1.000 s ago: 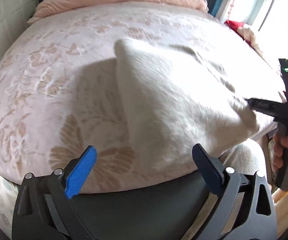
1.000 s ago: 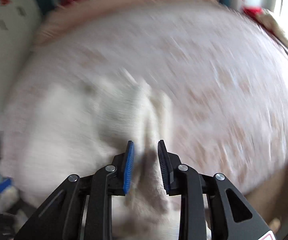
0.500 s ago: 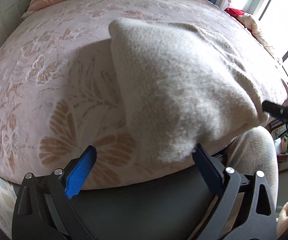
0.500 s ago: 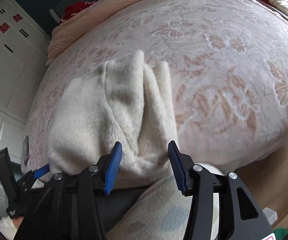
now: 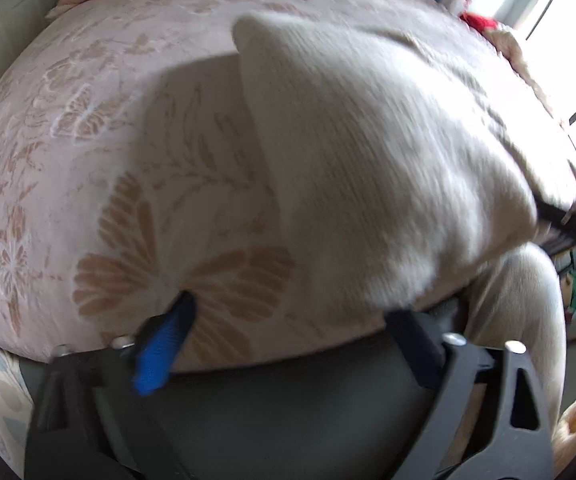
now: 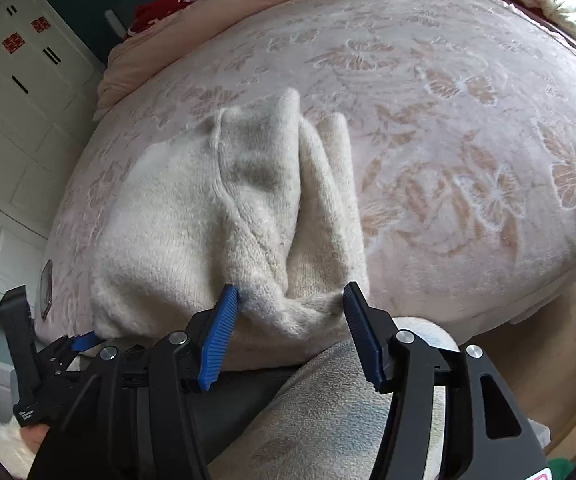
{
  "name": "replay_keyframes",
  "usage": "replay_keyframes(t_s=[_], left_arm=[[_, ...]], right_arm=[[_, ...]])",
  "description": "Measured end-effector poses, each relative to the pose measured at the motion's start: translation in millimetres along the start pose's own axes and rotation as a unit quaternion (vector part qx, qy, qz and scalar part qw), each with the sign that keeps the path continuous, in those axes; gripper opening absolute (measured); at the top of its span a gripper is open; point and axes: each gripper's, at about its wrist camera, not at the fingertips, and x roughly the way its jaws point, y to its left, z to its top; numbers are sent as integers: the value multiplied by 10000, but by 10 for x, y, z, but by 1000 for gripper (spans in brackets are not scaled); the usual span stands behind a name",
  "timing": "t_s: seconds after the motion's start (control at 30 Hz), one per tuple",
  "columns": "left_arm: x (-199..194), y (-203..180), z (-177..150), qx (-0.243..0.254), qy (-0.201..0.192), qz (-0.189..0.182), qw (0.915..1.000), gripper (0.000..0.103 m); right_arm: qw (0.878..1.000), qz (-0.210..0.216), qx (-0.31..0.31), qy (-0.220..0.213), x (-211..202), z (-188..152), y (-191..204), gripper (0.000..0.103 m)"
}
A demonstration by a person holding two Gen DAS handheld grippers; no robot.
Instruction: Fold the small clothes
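Between our right claw (image 6: 288,316)'s parted fingers lies the cream sweater (image 6: 224,216)'s near corner, its length running away across the bed (image 6: 468,128); our left claw (image 5: 288,332) gapes alongside.

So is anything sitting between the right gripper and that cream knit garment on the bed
Nothing visible does. The right gripper is open with a bunched corner of the fluffy cream knit garment lying directly between its blue-padded fingers. Only the pink floral bedspread lies underneath.
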Motion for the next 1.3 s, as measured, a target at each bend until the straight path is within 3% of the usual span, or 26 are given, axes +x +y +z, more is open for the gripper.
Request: replay_keyframes(t_s=[0.03,0.07,0.1,0.13,0.17,0.27,0.33,0.4,0.47,0.53,0.63,0.73,0.8,0.83,0.9,1.0,1.03,1.1,1.13,1.23,1.3], left_arm=[[-25,48,51,-51,-16,-146,9999,57],[-46,84,87,-119,-1,-301,9995,53],[-79,126,106,-251,-25,-420,9988,43],[-124,168,117,-395,-57,-524,9978,35],[-155,186,117,-472,-84,-601,9970,33],[-127,197,75,-556,-7,-559,9969,34],[48,179,46,-505,338,-418,9973,37],[98,141,14,-450,491,-314,9973,38],[-23,70,28,-222,360,-215,9989,44],[-210,-22,62,85,185,-79,9998,58],[-426,-98,100,194,23,-253,9995,63],[-637,-183,164,60,-168,-667,9976,78],[-778,-283,221,186,-397,-806,9958,82],[-856,-372,265,377,-590,-787,9944,88],[-852,-476,326,617,-791,-508,9937,90],[-600,-520,479,565,-601,-281,9962,90],[-446,-483,551,424,-441,-283,9977,90],[-173,-414,623,180,-126,-212,9995,90],[5,-389,646,106,124,-130,9998,90],[332,-290,642,-177,560,-182,9981,92],[387,-235,629,-384,642,-273,9968,95]], right_arm=[[10000,-49,-37,44,56,-4,0,51],[9999,-78,-55,101,120,4,2,32],[9999,35,-35,118,138,21,6,7],[9996,256,20,94,112,39,18,8],[9990,432,76,-48,4,72,54,8],[9974,486,-69,-534,-387,121,158,7],[9983,393,-60,-425,-407,83,75,7],[9999,-107,-50,-40,-146,-10,-73,2],[9935,-1019,-168,475,251,-172,-249,2],[9957,-856,11,365,225,-220,-298,5],[9984,-513,150,-185,-119,-85,-216,8],[9951,-363,-283,-872,-476,206,96,9],[9933,-184,-631,-953,-510,401,330,14],[9911,-112,-876,-998,-466,515,483,15],[9885,-28,-1187,-939,-326,667,658,15],[9878,47,-1471,-509,129,830,811,15],[9899,4,-1377,-326,342,888,746,9],[9915,-543,-1175,121,805,953,478,2],[9917,-590,-1123,229,952,923,342,1],[9981,4,-559,243,879,954,82,1],[9976,-108,-671,93,681,964,187,4]])
